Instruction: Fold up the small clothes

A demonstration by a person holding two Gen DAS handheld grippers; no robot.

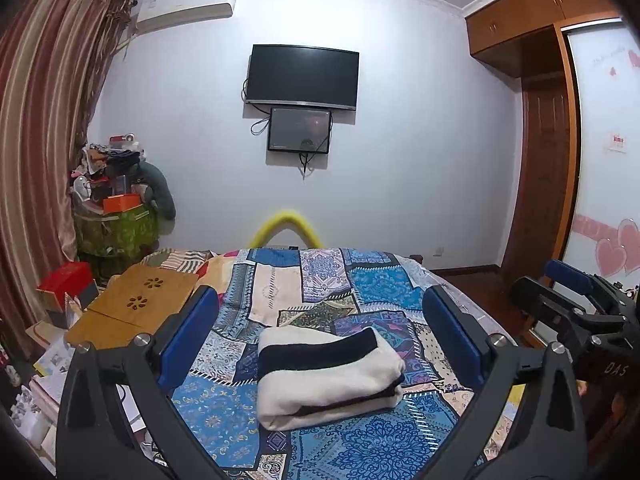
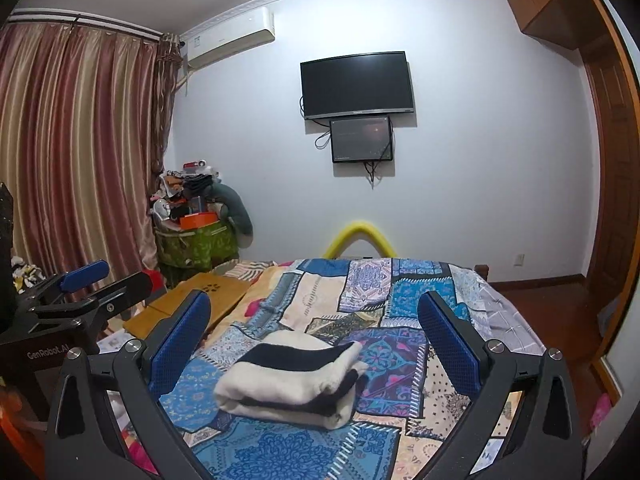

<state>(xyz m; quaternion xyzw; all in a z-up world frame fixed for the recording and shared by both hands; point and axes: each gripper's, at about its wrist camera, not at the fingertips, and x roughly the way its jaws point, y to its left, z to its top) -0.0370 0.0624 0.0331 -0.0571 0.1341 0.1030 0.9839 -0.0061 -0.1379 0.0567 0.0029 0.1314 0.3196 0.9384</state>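
The jaws of the left gripper (image 1: 320,328) are held wide apart, their blue-padded black fingers (image 1: 192,332) framing the lower middle of the left wrist view, and nothing is clamped between them. The jaws of the right gripper (image 2: 316,332) are likewise spread apart and empty in the right wrist view.

Between and below both pairs of fingers a folded cream-white garment with a broad black stripe (image 1: 328,376) is seen lying in a compact bundle on the bed; it is touched by neither gripper. In the right wrist view the same garment (image 2: 292,384) is placed in the lower centre of the frame. The bed is covered by a blue, beige and purple patchwork bedspread (image 1: 360,280).

At the right edge of the left wrist view the other gripper is seen from the side, near the bed's right side. At the left of the bedspread a light wooden folding lap tray with flower-shaped cut-outs (image 1: 140,308) is laid. Beyond the far end of the bed a yellow padded arch (image 1: 286,226) is visible. On the lilac wall a black flat-screen television (image 1: 302,74) is mounted in the upper centre, with a smaller dark screen (image 1: 299,130) directly beneath it. Striped red-brown curtains (image 1: 44,140) are hung at the left, and a white air conditioner (image 1: 188,2) is fixed in the upper left.
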